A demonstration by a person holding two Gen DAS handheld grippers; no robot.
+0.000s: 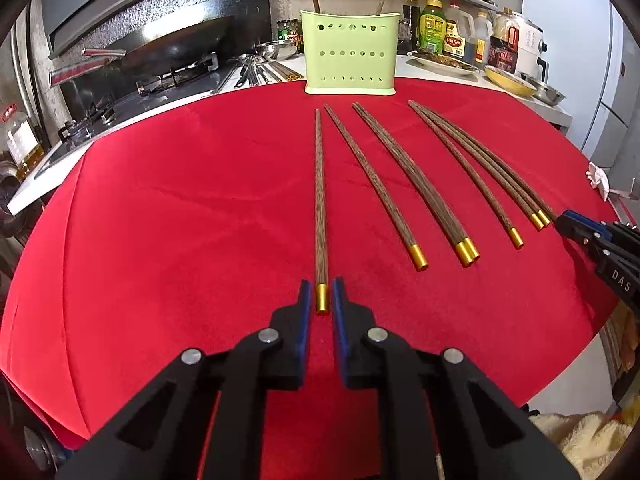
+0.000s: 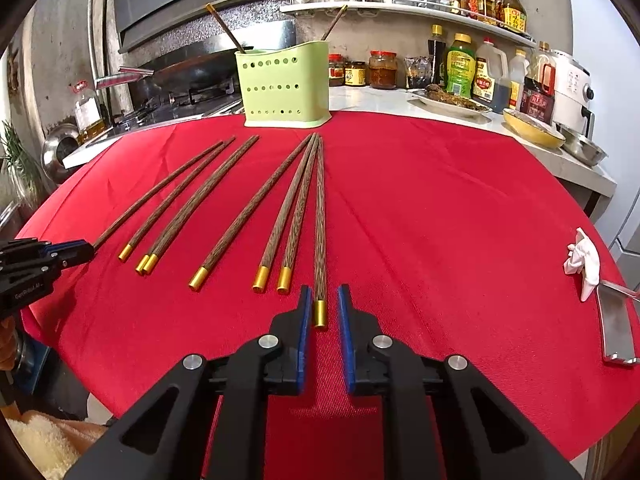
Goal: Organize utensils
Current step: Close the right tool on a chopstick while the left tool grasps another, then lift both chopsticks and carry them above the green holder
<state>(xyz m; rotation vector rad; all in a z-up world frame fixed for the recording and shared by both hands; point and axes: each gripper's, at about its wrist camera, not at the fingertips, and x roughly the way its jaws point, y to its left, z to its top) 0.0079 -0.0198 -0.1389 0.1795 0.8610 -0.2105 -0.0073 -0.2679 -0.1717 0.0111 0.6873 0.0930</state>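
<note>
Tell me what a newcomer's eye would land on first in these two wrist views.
Probably the bright red cloth covering the table, with dark wooden chopsticks fanned across it, gold caps toward the cameras. Next, the pale green perforated holder at the cloth's far edge, two chopsticks already standing in it. Closest in, the left gripper and right gripper each bracket one gold cap, at opposite ends of the row.

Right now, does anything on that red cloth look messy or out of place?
Mostly tidy: the chopsticks lie in a loose fan pointing at the green holder, not spilled. The odd item is a crumpled white tissue near the cloth's right edge, beside a flat metal piece; neither looks like a utensil being sorted.
</note>
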